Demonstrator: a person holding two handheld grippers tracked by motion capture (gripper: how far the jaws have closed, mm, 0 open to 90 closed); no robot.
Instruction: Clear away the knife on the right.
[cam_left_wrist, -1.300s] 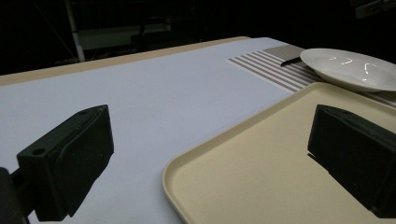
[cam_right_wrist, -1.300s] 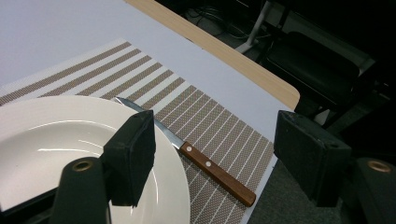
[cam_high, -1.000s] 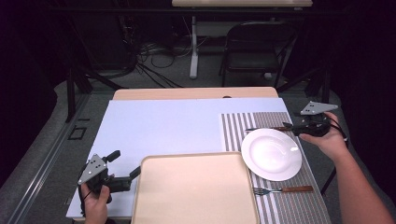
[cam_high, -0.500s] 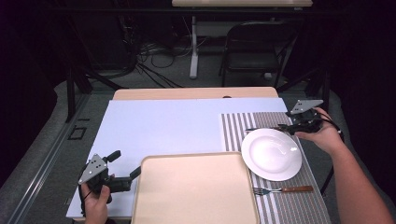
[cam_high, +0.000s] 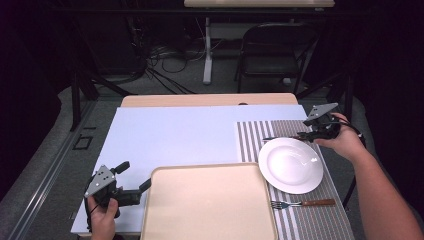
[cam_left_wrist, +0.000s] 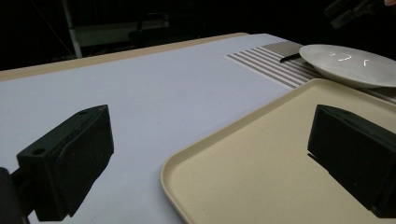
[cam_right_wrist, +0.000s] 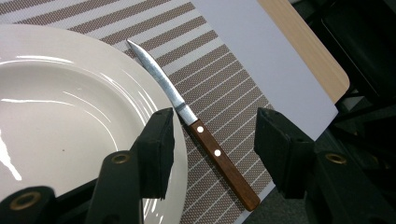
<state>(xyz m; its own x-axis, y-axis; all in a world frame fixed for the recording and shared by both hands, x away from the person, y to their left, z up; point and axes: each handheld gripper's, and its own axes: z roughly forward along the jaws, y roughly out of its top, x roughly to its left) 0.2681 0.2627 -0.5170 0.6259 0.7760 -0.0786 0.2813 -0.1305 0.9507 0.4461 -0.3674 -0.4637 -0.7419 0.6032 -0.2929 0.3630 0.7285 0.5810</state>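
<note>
— Dark room, cables and a folding chair (cam_high: 272, 47) beyond the far edge; what's on the table (cam_high: 200, 100) itself?

— Pale blue sheet (cam_high: 180, 135) over most of it, a striped placemat (cam_high: 250, 142) at the right. On the mat sit a white plate (cam_high: 291, 165), a fork (cam_high: 300, 203) near of the plate, and a knife (cam_right_wrist: 196, 128) just beyond the plate's far rim, flat on the stripes (wooden handle, two rivets).

— And the right gripper (cam_right_wrist: 212, 135)?

— Over the knife. Its jaws have just been closing, yet a gap remains on both sides: the handle lies between them and neither pad touches it. One jaw hangs above the plate's rim.

— The left gripper (cam_left_wrist: 210, 158)?

— At the near left, jaws wide apart with nothing between them, straddling the left edge of the beige tray (cam_high: 210, 205), which lies at the near middle of the table.
</note>
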